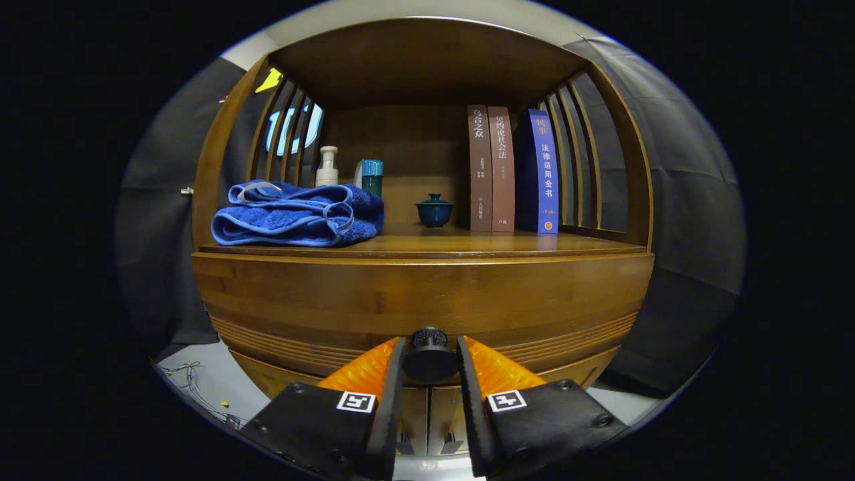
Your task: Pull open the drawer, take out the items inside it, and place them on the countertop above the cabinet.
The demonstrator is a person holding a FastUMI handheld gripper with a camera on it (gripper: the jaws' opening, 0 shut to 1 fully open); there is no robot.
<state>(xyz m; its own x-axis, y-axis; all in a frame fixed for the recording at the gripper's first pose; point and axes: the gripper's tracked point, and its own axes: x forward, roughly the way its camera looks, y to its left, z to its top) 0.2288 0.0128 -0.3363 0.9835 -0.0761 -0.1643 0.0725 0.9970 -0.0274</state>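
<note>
A wooden cabinet fills the scene, with its drawer front (pixel 421 300) facing me under the countertop (pixel 467 244). A round dark knob (pixel 429 357) sticks out from the drawer front. My gripper (pixel 429 354) has both fingers pressed on the knob's sides, so it is shut on the knob. The drawer front sits flush with the cabinet and its inside is hidden.
On the countertop lie a folded blue towel (pixel 294 214) at the left, a pump bottle (pixel 326 167) and a teal box (pixel 369 175) behind it, a small lidded blue bowl (pixel 434 210) in the middle, and three upright books (pixel 511 170) at the right. Slatted sides enclose the shelf.
</note>
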